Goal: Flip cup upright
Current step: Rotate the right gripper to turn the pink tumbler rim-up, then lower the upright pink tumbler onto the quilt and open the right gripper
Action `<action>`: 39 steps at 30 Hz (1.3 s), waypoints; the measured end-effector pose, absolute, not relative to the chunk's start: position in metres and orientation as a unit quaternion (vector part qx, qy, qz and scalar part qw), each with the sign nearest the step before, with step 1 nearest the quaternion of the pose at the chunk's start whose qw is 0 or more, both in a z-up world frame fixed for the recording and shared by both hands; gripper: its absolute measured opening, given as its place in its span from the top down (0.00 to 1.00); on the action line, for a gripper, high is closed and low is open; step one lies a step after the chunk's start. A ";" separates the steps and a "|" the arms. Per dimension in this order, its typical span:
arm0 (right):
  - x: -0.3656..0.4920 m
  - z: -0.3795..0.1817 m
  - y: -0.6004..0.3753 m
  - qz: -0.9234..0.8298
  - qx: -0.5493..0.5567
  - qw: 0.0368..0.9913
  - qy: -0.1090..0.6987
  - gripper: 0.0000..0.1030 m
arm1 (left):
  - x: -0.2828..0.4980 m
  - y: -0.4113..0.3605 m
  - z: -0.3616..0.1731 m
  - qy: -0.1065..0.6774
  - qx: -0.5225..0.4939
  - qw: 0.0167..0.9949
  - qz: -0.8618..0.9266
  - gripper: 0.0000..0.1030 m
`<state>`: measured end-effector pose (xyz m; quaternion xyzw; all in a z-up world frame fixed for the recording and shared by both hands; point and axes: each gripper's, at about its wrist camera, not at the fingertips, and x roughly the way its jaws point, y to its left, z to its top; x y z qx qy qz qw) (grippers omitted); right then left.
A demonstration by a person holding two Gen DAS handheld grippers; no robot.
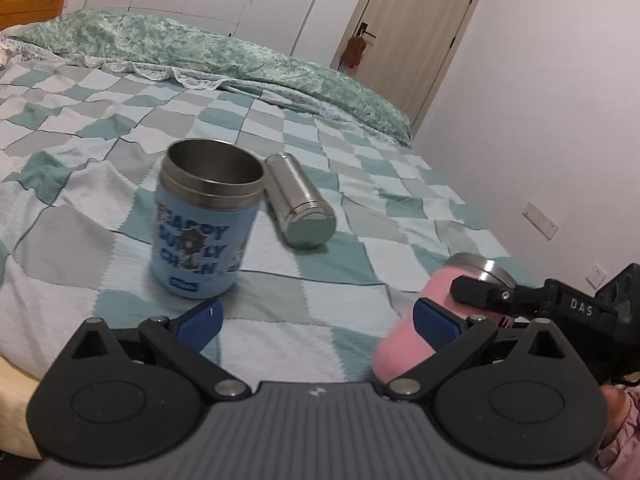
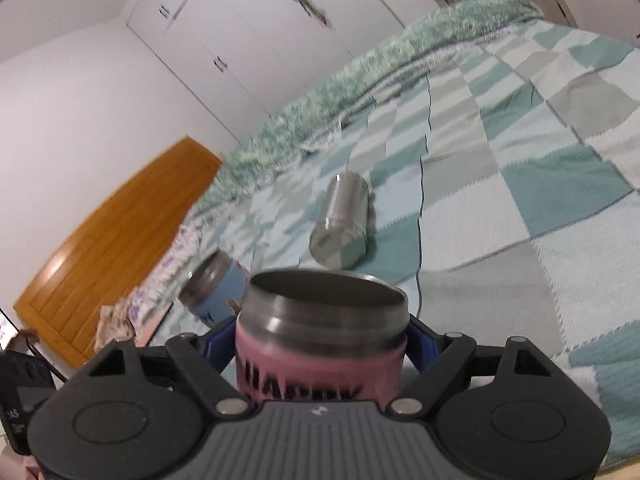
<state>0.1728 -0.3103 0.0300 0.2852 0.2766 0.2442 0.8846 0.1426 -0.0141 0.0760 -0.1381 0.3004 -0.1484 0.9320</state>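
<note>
On checkered knit bedspread (image 1: 360, 216), blue steel-rimmed cup (image 1: 204, 224) upright, apparently empty.

Flask (image 1: 301, 200) right of mug (image 1: 204, 224)

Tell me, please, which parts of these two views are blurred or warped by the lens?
Left wrist view: the blue cup has smeared lettering, the pink cup is soft at its near end, and the door bows with fisheye distortion. Right wrist view: the quilt and steel cup streak with motion blur, while the gripper stays sharp.
</note>
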 end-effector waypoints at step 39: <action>0.069 0.073 -0.325 0.079 -0.007 0.996 0.038 0.00 | 0.078 -0.028 0.104 0.103 -0.040 0.992 -0.065 0.00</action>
